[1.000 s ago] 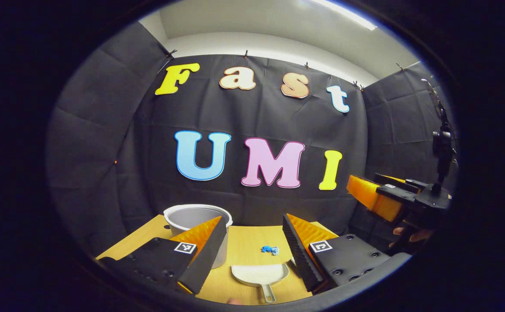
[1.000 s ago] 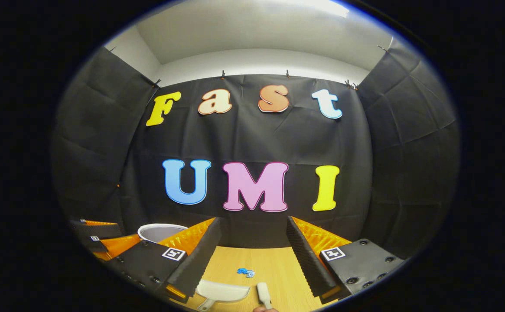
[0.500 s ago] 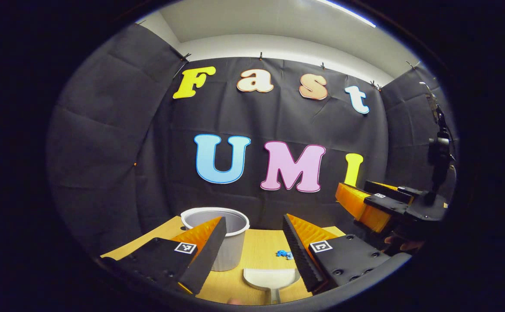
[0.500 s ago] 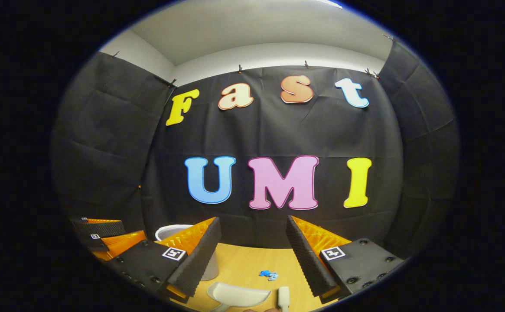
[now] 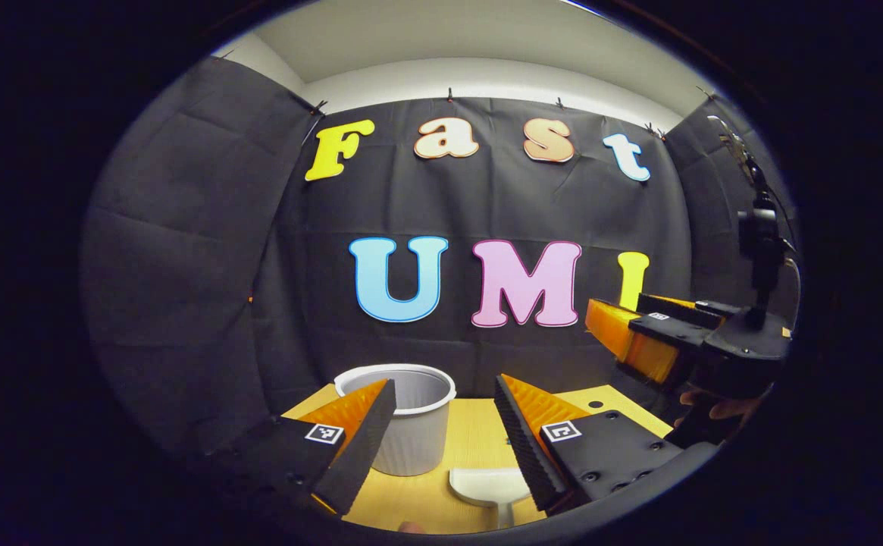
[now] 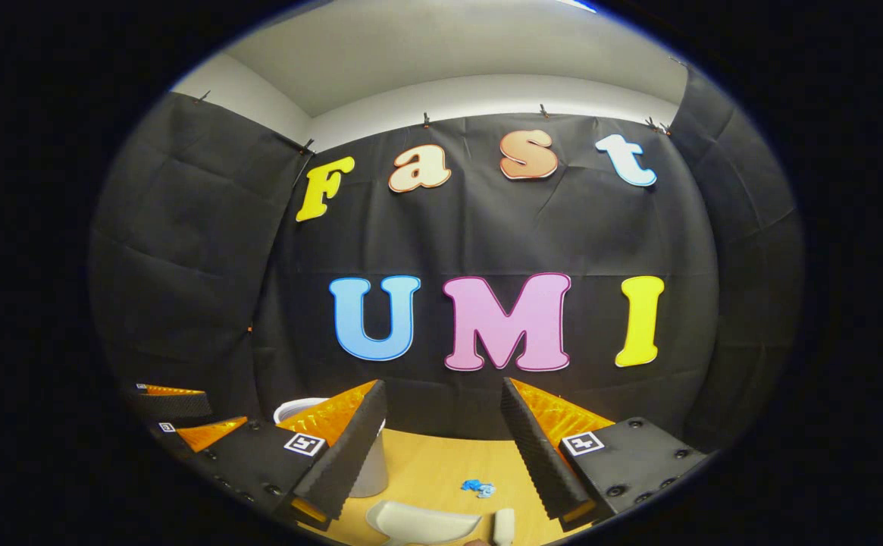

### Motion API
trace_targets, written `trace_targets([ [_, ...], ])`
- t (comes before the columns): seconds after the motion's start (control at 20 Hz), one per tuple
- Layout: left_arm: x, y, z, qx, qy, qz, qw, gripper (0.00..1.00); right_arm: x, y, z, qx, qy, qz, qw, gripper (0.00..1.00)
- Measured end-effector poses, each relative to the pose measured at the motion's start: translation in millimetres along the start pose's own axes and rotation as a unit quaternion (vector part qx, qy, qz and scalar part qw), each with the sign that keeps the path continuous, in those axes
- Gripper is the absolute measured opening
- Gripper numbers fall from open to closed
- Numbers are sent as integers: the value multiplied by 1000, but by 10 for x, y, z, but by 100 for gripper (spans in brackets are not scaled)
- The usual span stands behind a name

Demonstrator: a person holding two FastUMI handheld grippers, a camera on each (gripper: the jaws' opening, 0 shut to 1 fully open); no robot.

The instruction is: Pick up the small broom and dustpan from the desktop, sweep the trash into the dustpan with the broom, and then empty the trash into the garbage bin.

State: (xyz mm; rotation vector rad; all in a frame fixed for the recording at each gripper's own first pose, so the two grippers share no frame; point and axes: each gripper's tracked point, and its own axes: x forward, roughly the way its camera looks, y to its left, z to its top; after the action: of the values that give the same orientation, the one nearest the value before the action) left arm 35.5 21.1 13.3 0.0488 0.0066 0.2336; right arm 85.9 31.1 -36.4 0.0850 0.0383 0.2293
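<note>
Since a second ago both cameras have swung left: in the left gripper view the bin (image 5: 405, 425) has slid from lower left toward lower centre, the dustpan (image 5: 486, 485) has drifted right and now sits partly behind the right finger, and the trash that was visible there is now hidden. In the right gripper view the trash (image 6: 479, 487) and dustpan (image 6: 422, 523) have moved right; the broom (image 6: 503, 525) stays at the bottom edge. My read: still approach, nothing picked up yet. Left gripper (image 5: 445, 436) has its jaws spread wide, empty, hovering above the desk (image 5: 471, 440), touching nothing. Right gripper (image 6: 443, 451) is likewise wide apart, empty, above the desk. Trash lies bottom centre, just beyond the dustpan and broom.
</note>
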Motion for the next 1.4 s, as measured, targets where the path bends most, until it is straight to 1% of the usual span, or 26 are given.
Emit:
trace_targets([
  [0.05,29,-17,-30,-9,2,-5,1000,77,-18,-36,-52,-1,10,-8,1000,97],
  [0.15,50,-35,-28,-27,5,-16,999,77,-87,-139,-95,2,21,-24,999,95],
  [0.3,64,-32,-34,-34,7,-35,999,77,-196,-215,55,-8,3,-50,999,97],
  [0.35,56,-30,-31,-32,6,-42,999,77,-238,-226,101,-14,-3,-57,998,94],
  [0.55,-37,-54,-59,-30,3,-76,997,77,-426,-150,271,-26,-15,-80,996,94],
  [0.6,-78,-51,-98,-30,4,-82,996,77,-467,-136,314,-29,-17,-88,996,96],
  [0.65,-113,-35,-98,-38,7,-87,995,77,-511,-115,366,-36,-21,-94,995,94],
  [0.7,-164,-45,-92,-57,12,-99,993,77,-536,-94,408,-41,-18,-98,994,96],
  [0.8,-286,-145,82,-98,-5,-142,985,77,-577,11,495,-55,-10,-96,994,95],
  [0.85,-325,-134,144,-106,-16,-149,983,77,-613,22,576,-67,-12,-98,993,95],
  [0.9,-334,-80,137,-104,-24,-148,983,77,-654,23,647,-77,-13,-105,991,95],
  [0.95,-329,-52,99,-94,-26,-145,985,76,-714,47,694,-85,-20,-108,990,97],
  [1.0,-320,-35,34,-79,-25,-140,987,77,-775,74,722,-92,-26,-114,989,97],
  [1.1,-336,-19,-100,-56,-16,-132,990,77,-862,87,651,-92,-27,-122,988,95],
  [1.15,-350,-25,-155,-56,-6,-130,990,77,-894,105,560,-91,-19,-120,988,97],
  [1.2,-362,-58,-196,-67,5,-136,988,77,-938,116,515,-105,-18,-117,987,97],
  [1.3,-328,-149,-243,-97,28,-154,983,77,-1017,32,590,-147,-37,-121,981,96],
  [1.35,-266,-200,-321,-102,49,-161,980,77,-1025,17,619,-158,-47,-117,979,97],
  [1.4,-197,-218,-483,-102,80,-157,979,77,-998,-13,575,-159,-50,-114,979,96],
])
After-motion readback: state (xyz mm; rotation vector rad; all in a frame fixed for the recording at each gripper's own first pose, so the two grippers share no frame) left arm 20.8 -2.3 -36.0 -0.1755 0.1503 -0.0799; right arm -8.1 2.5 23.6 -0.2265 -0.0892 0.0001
